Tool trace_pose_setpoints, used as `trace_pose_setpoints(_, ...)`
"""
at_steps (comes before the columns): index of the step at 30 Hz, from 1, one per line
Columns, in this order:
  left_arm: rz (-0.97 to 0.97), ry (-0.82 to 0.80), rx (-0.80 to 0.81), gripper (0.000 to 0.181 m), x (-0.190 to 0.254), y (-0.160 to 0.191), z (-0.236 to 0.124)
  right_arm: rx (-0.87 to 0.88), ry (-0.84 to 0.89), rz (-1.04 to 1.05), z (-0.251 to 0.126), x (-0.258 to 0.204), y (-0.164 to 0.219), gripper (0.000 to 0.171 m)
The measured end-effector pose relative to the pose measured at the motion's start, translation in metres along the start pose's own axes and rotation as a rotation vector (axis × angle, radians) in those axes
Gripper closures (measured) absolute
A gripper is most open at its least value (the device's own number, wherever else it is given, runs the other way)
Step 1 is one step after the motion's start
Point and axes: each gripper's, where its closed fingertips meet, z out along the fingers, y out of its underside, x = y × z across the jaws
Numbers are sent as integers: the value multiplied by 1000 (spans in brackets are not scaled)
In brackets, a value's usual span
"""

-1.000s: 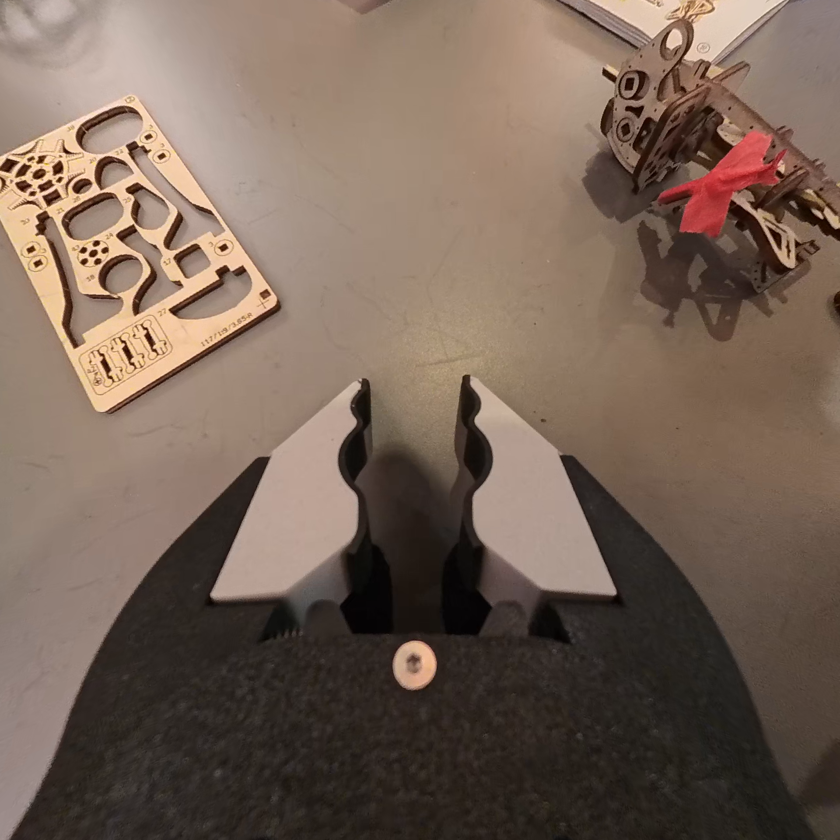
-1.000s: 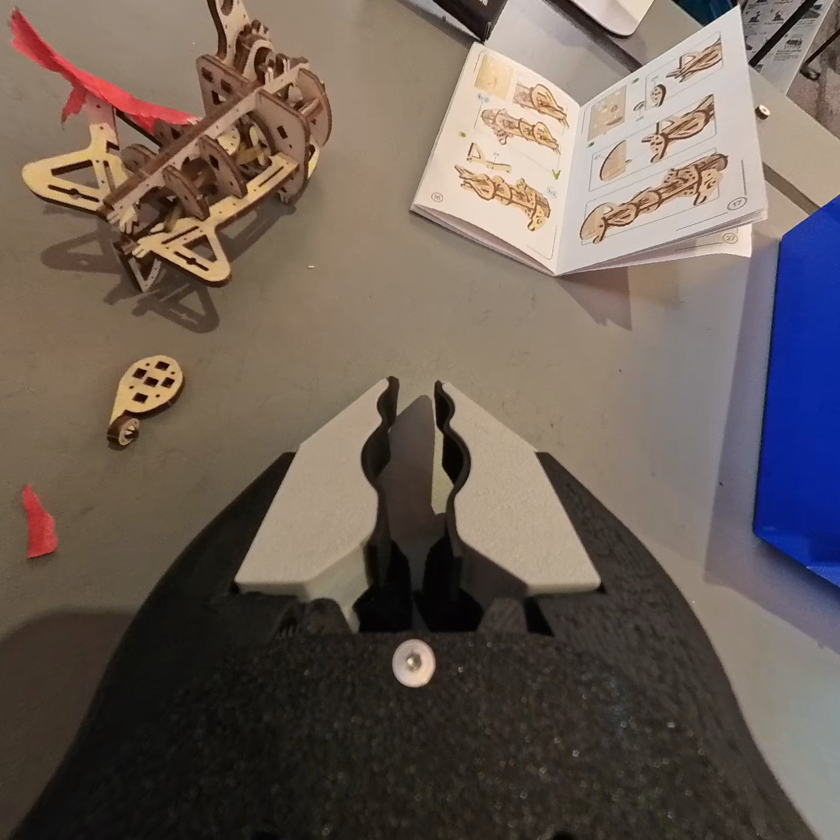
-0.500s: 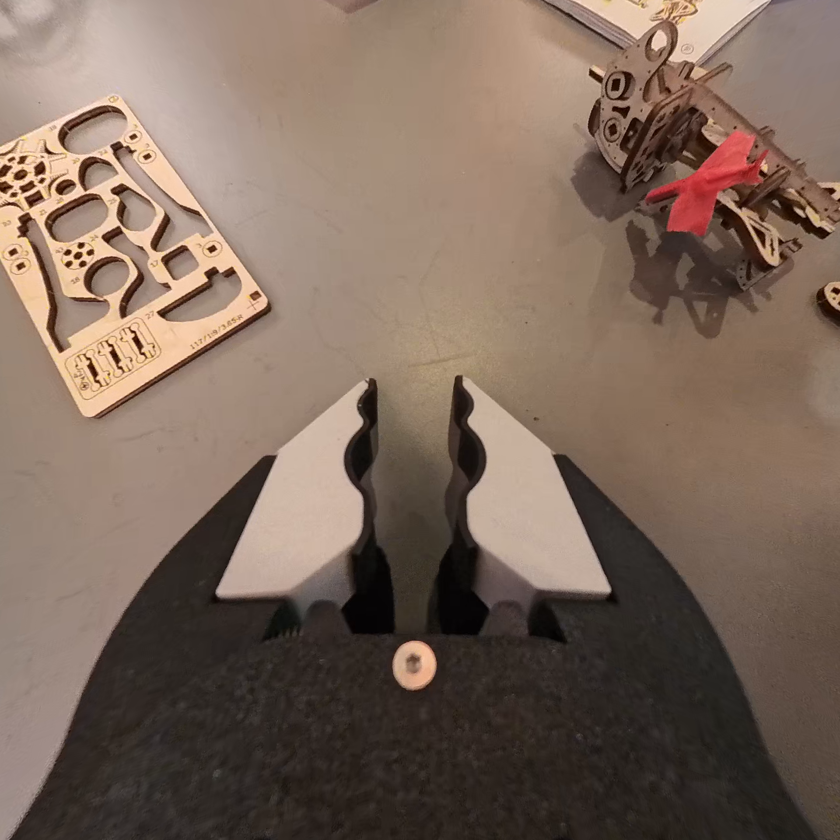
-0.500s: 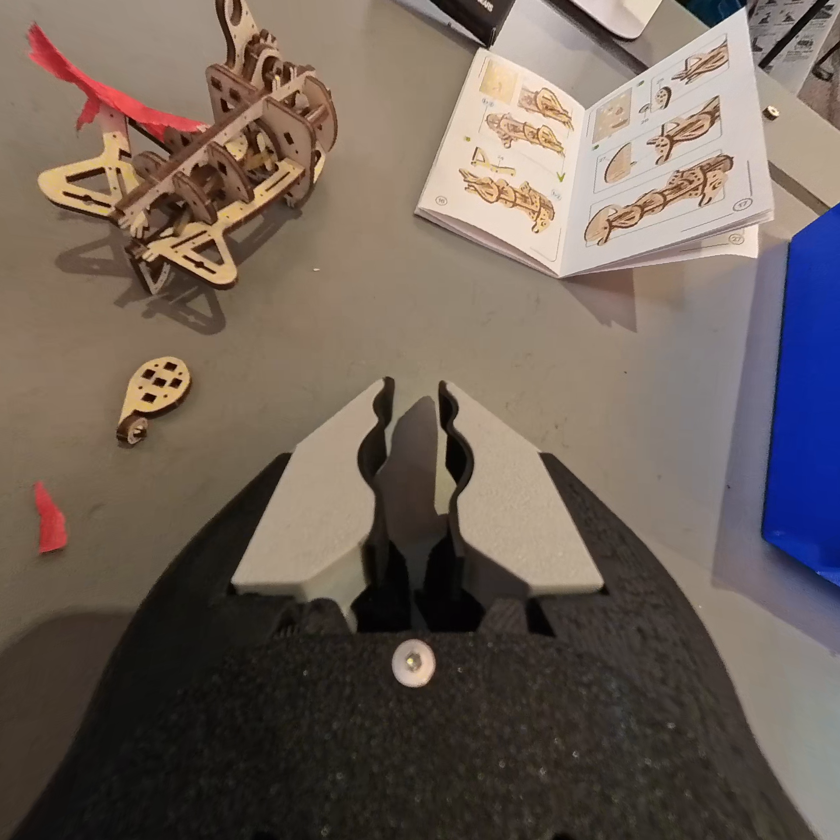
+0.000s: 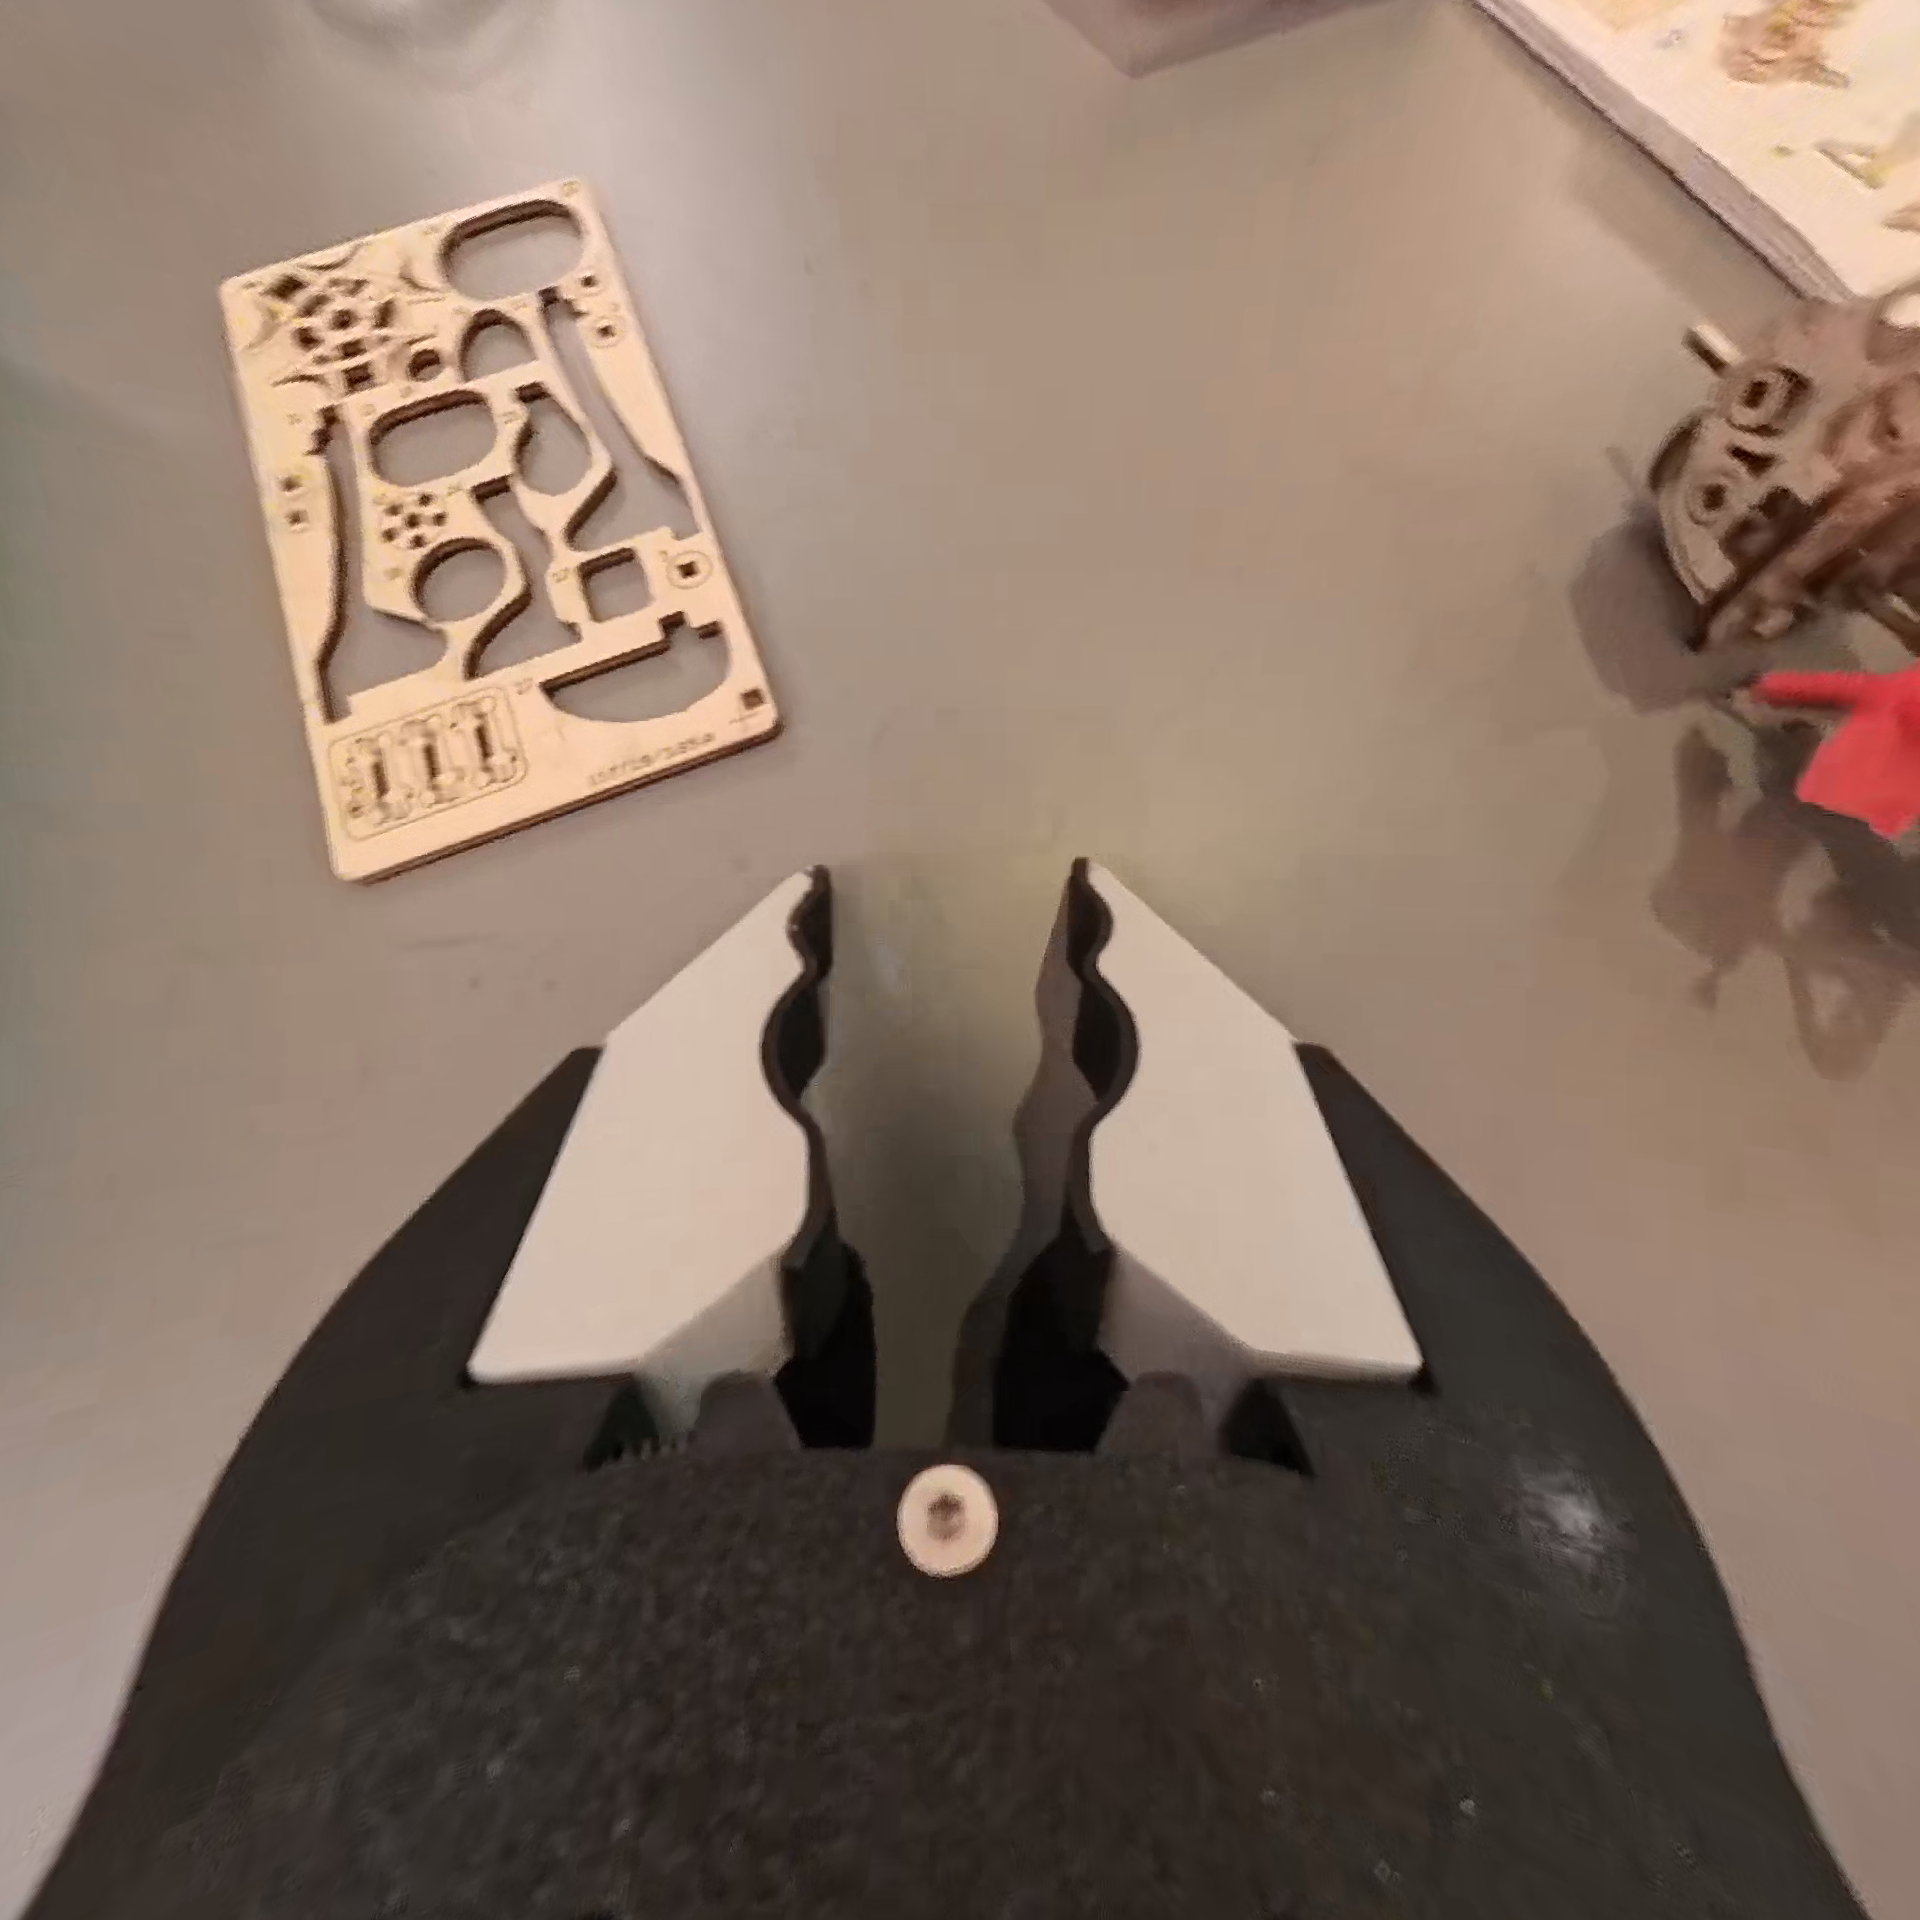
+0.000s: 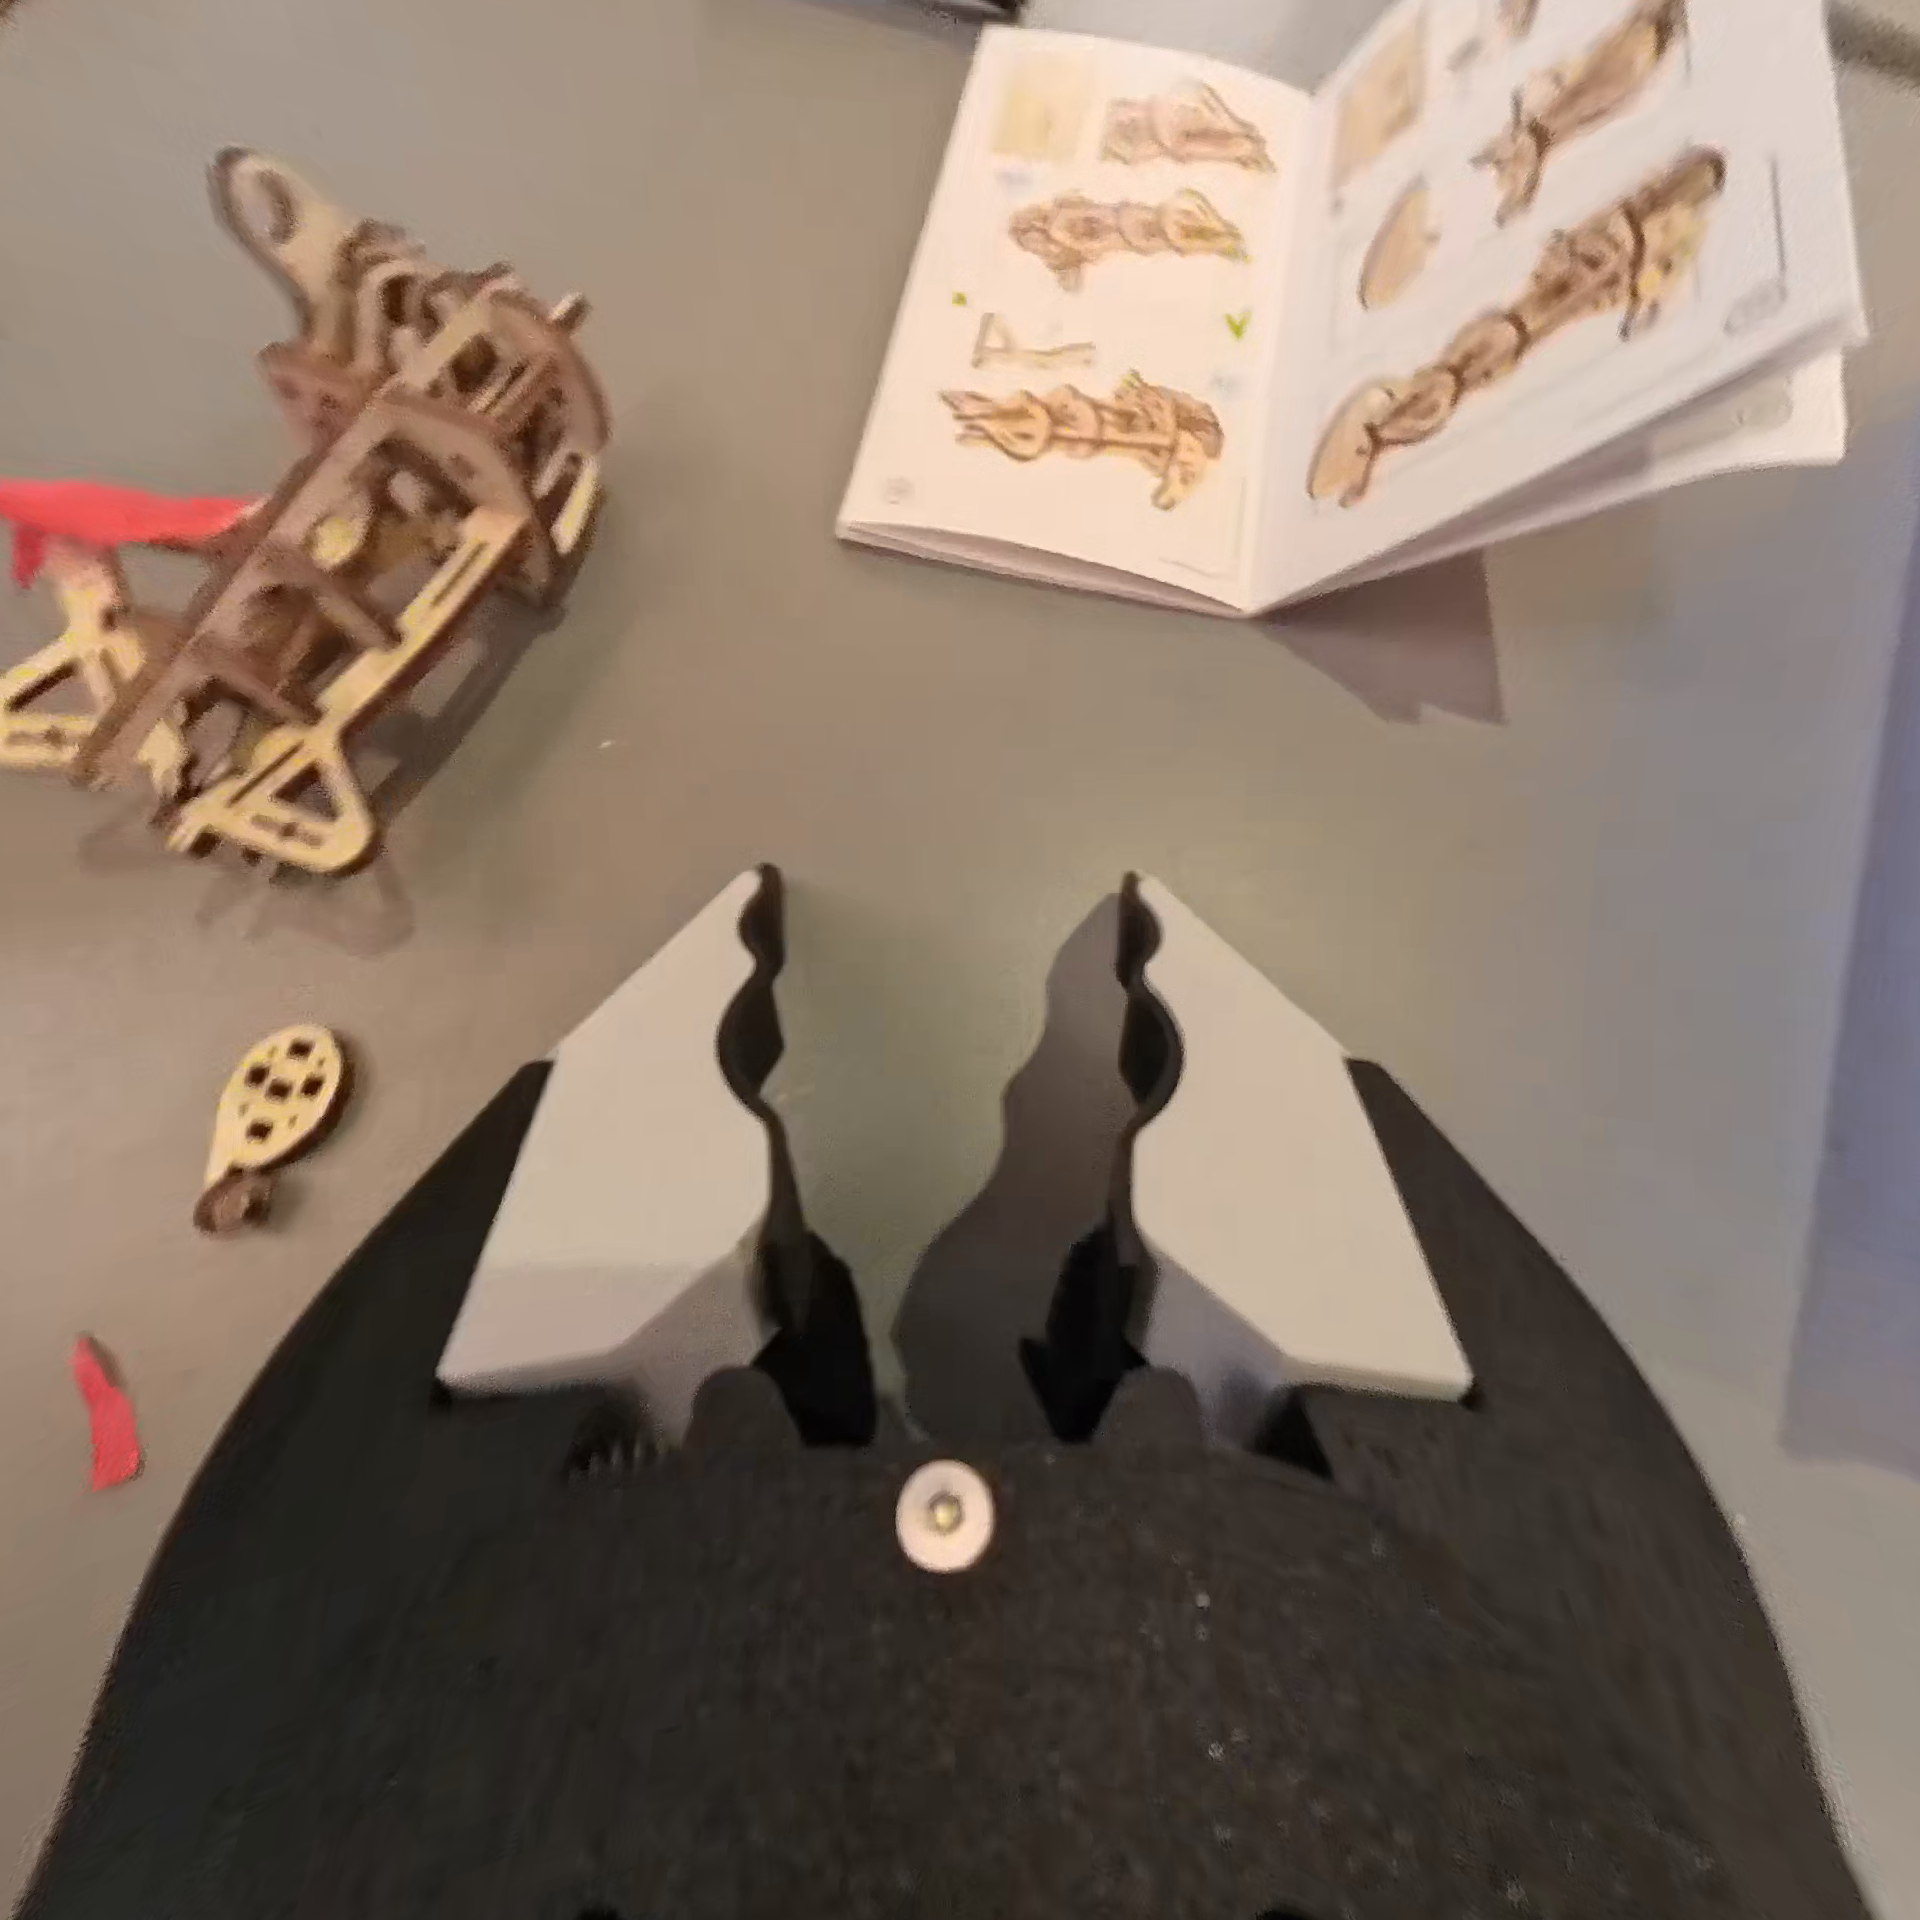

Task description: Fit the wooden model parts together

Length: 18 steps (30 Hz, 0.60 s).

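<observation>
Left wrist view: left gripper (image 5: 948, 883) above the grey worktop (image 5: 1039, 520), jaws parted and empty.
Ahead to its left lies a flat wooden parts sheet (image 5: 488, 499) with many cut-outs; the half-built wooden model (image 5: 1808, 520) and its red tape (image 5: 1860, 748) sit blurred and cut off at the right edge. From the right wrist view, the right gripper (image 6: 948, 883) is likewise released, holding nothing. The model (image 6: 312, 551) stands left, a loose paddle-shaped piece (image 6: 272, 1122) nearer, a red scrap (image 6: 104, 1413) beside, an open instruction booklet (image 6: 1351, 312) ahead to the right.
</observation>
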Motion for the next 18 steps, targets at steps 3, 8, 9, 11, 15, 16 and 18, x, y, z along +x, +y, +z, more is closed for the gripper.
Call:
trace_pose_setpoints(3,-30,-64,0,131,-3,0,0,19,-8,99,1,7,-3,103)
trace_pose_setpoints(8,-44,-167,3,111,-12,3,-6,17,15,127,0,1,-1,85)
trace_pose_setpoints(9,-40,-177,4,110,-13,3,-7,10,33,121,1,0,-1,82)
trace_pose_setpoints(11,-34,-186,6,109,-14,3,-7,-10,88,97,1,0,2,80)
trace_pose_setpoints(15,-100,-263,-4,89,-25,9,-13,-18,120,132,1,-2,4,67)
trace_pose_setpoints(16,-132,-263,-10,88,-25,13,-16,-19,118,133,1,-2,4,65)
trace_pose_setpoints(18,-195,-221,-23,89,-20,23,-21,-21,113,127,2,-4,4,63)
